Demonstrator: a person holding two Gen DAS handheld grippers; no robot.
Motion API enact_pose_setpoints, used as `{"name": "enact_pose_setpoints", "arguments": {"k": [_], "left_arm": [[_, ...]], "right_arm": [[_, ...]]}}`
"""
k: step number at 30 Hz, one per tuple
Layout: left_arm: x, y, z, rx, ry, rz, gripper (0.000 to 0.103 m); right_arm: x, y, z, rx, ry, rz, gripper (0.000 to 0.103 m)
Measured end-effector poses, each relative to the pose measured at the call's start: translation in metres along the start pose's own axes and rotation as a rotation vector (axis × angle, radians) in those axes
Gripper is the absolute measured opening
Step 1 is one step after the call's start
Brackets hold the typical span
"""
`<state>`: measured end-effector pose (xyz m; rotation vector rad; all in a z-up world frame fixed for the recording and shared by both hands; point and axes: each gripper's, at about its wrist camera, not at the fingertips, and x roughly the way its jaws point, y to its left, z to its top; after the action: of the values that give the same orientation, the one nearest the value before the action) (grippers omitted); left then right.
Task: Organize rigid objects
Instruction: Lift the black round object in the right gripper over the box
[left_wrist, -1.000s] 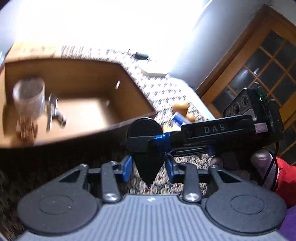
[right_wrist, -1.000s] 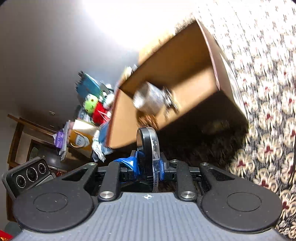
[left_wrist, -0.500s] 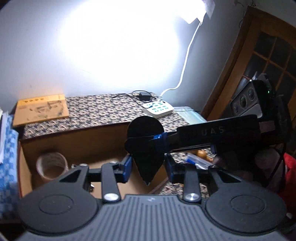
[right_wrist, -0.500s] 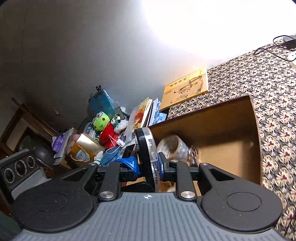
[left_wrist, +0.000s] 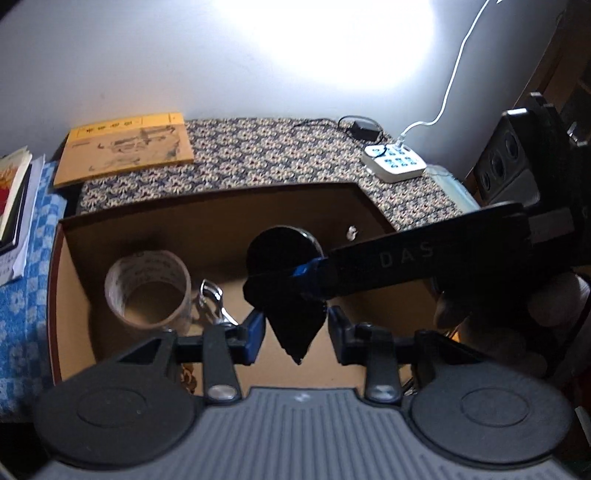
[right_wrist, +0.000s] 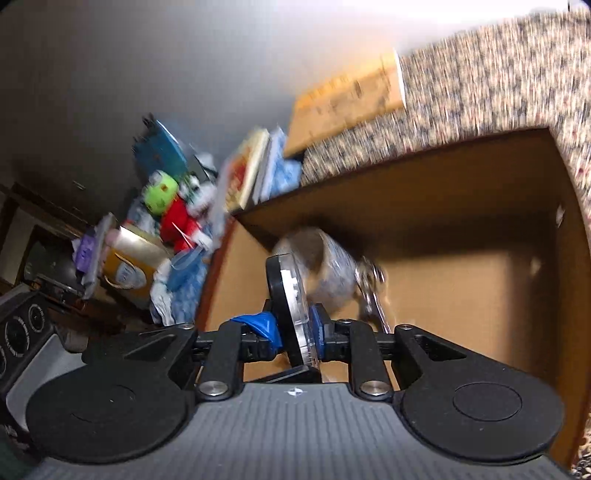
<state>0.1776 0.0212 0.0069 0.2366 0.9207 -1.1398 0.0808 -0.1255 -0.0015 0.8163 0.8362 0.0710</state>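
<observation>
The right gripper (right_wrist: 295, 339) is clamped on a round black disc with a clear face (right_wrist: 290, 306), held above the cardboard box (left_wrist: 221, 206); I judge the placing step in hand, so next lower and release at 3 o'clock on bare floor; the left gripper (left_wrist: 293, 332) stands apart, empty; the tape roll (left_wrist: 147, 291) and metal clip (left_wrist: 212, 299) crowd 10 o'clock; beyond, a yellow booklet (left_wrist: 125, 147) and a power strip (left_wrist: 393, 162).
</observation>
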Motion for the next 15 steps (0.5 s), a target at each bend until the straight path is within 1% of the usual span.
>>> {"name": "enact_pose_setpoints", "arguments": {"k": [6, 10, 13, 15], "left_arm": [[0.029, 0.019, -0.007, -0.068, 0.105, 0.010, 0.033], [0.043, 0.021, -0.010, -0.078, 0.182, 0.028, 0.033], [0.055, 0.023, -0.012, -0.090, 0.237, 0.043, 0.032], [0.059, 0.024, -0.014, -0.103, 0.257, 0.051, 0.032]], "right_arm": [[0.028, -0.015, 0.000, 0.057, 0.128, -0.019, 0.001], [0.043, -0.019, 0.000, 0.067, 0.211, -0.056, 0.000], [0.053, -0.021, -0.001, 0.067, 0.253, -0.081, 0.000], [0.056, -0.024, -0.002, 0.083, 0.271, -0.086, 0.000]]}}
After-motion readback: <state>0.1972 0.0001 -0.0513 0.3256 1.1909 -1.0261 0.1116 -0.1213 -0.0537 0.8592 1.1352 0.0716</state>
